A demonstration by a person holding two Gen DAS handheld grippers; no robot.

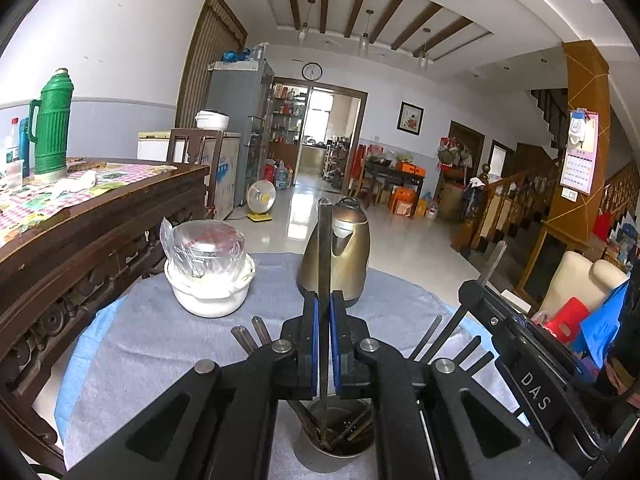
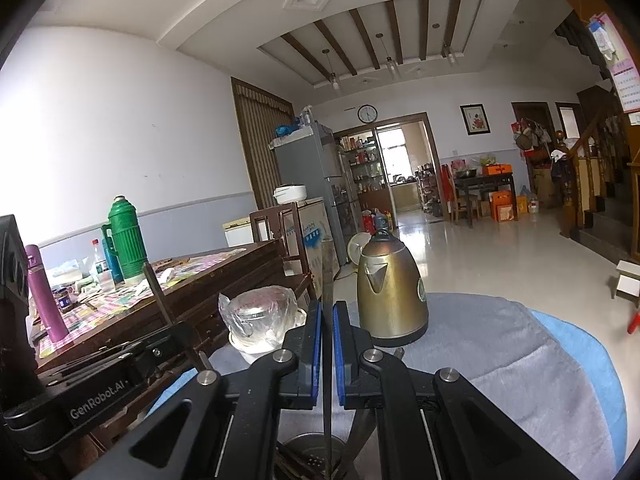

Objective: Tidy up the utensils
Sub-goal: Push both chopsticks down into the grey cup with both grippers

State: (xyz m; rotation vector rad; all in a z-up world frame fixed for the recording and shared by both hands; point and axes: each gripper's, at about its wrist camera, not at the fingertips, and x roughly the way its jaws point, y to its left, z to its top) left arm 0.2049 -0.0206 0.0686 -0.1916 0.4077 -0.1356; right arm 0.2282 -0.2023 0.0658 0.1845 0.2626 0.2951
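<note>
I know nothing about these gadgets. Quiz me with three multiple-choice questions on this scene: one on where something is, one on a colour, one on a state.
1. The metal cup sits
A. under the left tongs
B. on the wooden table
C. on the floor

2. The tall thermos is
A. red
B. green
C. white

3. The right tongs are
A. wide open
B. out of view
C. shut on a chopstick

Answers:
1 A, the cup shows below the fingers.
2 B, its ribbed body is green.
3 C, the blue pads pinch an upright stick.
</note>
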